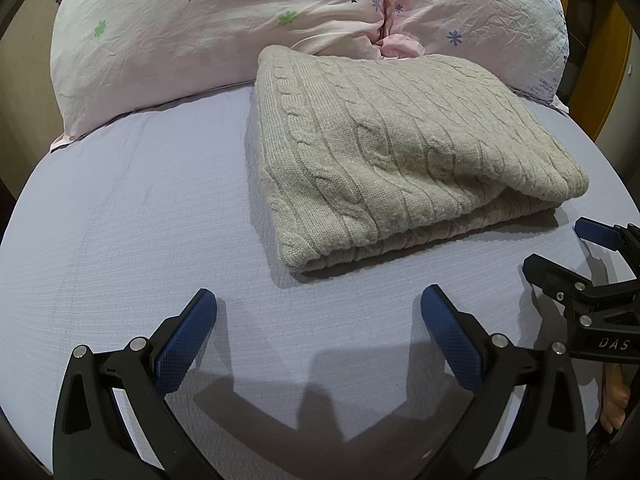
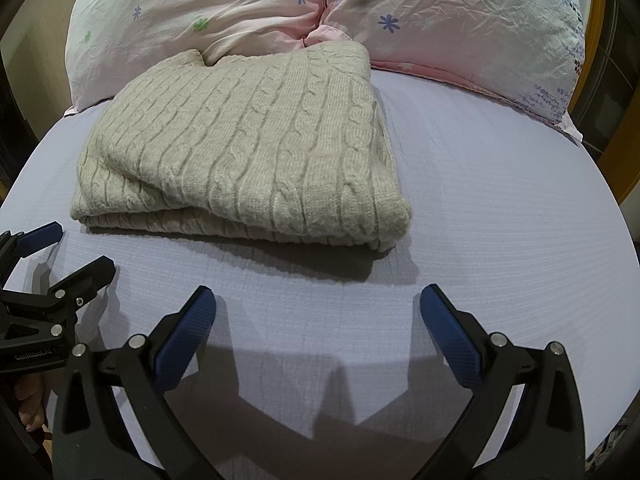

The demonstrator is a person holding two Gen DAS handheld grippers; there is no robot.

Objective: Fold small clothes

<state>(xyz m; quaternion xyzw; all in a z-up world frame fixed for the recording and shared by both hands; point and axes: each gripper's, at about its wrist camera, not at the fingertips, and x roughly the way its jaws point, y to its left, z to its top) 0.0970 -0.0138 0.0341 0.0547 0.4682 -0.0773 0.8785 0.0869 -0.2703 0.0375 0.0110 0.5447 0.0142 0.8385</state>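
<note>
One gray sweater [image 1: 384, 160] lies folded on the purple bed sheet [image 1: 140, 220], touching two pink pillows [image 1: 192, 32] at 12 o'clock. Two grippers, left gripper [image 1: 318, 308] and right gripper [image 2: 318, 308], wait near it at 6 o'clock, fingers wide apart, holding nothing.

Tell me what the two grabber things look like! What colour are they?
Each hand-held gripper, left and right, has a black plastic frame shaped like a wide V, with silver rivets at the joints. The fingers wear dark blue pads with a tiny bumpy grid texture. White lettering is printed on the black bodies. No cables or sleeves show.
</note>
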